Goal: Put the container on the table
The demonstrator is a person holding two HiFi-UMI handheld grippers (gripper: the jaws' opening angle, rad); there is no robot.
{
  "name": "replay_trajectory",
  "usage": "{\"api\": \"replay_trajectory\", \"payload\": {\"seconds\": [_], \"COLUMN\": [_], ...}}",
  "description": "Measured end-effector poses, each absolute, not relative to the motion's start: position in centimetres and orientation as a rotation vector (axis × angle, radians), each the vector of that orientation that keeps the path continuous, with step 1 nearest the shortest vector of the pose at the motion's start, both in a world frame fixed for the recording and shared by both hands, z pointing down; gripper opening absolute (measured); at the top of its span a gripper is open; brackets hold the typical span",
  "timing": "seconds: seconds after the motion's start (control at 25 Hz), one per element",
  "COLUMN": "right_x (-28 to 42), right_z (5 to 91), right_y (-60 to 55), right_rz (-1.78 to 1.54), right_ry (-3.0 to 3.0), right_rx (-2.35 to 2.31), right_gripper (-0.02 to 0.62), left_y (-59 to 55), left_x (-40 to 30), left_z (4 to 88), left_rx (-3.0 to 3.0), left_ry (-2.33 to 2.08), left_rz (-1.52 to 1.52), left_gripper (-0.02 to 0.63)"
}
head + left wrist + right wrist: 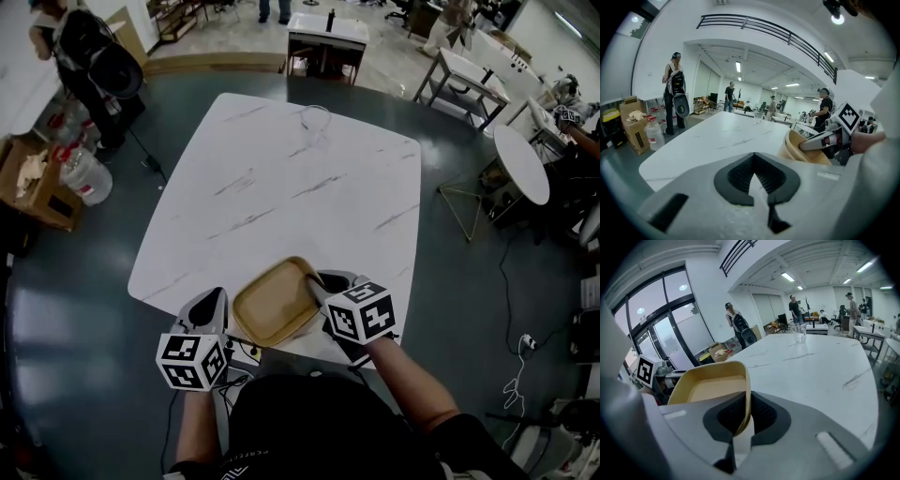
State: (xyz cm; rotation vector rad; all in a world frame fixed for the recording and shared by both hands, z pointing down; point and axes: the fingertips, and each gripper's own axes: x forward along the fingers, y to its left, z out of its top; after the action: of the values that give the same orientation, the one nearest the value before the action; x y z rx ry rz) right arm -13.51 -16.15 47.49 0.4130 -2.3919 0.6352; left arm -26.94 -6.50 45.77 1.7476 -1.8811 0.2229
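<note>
container (275,306) mouth up, slightly tilted, in right tool (315,285)

Clear glass (315,120) standing upright, open cardboard box (33,183) on the floor (84,309), plastic jug (89,178) just beside it

Container (275,302) at near edge of table (281,178)

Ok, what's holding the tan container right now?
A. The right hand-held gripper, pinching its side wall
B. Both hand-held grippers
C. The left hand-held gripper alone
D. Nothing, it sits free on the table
A: in the right gripper view, the right hand-held gripper has the wall of the container pinched between its jaws, while the left hand-held gripper has its jaws together on nothing.
</note>
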Motion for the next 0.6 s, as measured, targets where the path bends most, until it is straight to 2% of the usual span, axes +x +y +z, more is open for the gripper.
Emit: {"api": "replay_trajectory", "payload": {"seconds": [0.6], "right_x": [-14.5], "right_z": [49.0], "right_y": [-24.3], "right_rz": [0.767], "right_ry": [-2.312], "right_rx": [0.665], "right_gripper": [0.013], "left_y": [-17.0], "left_x": [-29.7], "left_z": [47.1], "left_rx": [1.899], "left_ry": [-1.697], "left_rz": [0.307], "left_gripper": [-0.005]}}
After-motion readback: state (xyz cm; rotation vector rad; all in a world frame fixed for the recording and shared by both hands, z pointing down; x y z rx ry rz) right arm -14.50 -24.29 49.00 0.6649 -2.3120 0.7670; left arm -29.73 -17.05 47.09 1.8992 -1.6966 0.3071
